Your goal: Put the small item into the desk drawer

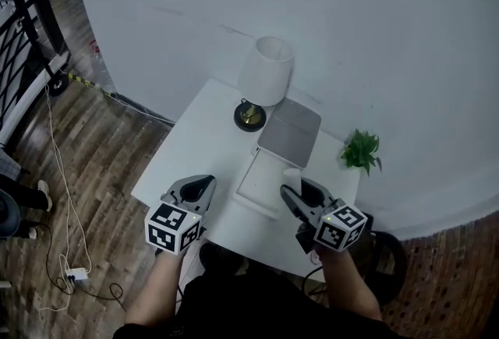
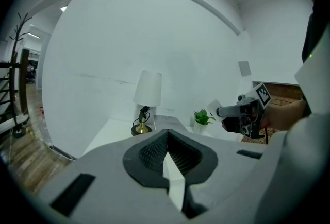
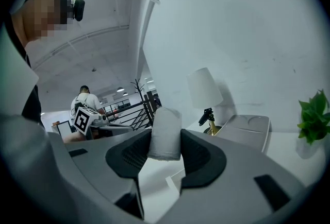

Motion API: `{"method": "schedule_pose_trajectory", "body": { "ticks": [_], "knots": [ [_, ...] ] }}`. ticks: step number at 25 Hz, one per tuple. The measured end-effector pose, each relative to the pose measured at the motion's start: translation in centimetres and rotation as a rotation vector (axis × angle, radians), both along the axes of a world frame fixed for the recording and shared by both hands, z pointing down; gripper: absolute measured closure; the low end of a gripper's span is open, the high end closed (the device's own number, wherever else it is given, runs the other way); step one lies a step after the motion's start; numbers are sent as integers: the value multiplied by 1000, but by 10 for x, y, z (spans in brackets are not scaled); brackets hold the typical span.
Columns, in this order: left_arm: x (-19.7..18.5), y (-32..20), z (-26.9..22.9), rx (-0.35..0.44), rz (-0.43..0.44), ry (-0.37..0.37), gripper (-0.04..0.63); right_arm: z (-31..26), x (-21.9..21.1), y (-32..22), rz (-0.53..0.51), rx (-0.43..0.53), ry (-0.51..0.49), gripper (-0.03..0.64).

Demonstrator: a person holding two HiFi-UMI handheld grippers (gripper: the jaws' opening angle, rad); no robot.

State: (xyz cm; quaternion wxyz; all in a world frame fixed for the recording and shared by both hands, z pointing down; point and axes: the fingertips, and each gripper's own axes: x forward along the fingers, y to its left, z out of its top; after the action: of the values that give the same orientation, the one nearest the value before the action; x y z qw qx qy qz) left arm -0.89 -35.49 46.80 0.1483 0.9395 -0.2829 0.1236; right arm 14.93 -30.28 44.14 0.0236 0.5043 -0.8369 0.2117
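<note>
The right gripper (image 3: 166,141) is clenched on a small white roll (image 3: 165,130), which stands upright between its pads with its top sticking out above them. The left gripper (image 2: 167,134) holds nothing, and its jaws are closed tip to tip. Both are held above the near edge of a white desk (image 1: 195,146), the left one well apart from the right. In the head view the roll hangs at the right edge of a shallow white drawer (image 1: 261,180), which is pulled out from a flat grey box (image 1: 290,132). Beside the box stands a lamp (image 1: 265,76) with a white shade. A little green plant (image 1: 361,150) sits at the desk's right corner.
</note>
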Motion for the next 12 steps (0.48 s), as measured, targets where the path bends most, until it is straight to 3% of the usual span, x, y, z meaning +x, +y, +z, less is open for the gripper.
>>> {"method": "schedule_pose_trajectory", "body": {
  "ticks": [12],
  "knots": [
    [62,8,8,-18,-131,-57,586,23,63,0,-153,-46,12,451]
  ]
}}
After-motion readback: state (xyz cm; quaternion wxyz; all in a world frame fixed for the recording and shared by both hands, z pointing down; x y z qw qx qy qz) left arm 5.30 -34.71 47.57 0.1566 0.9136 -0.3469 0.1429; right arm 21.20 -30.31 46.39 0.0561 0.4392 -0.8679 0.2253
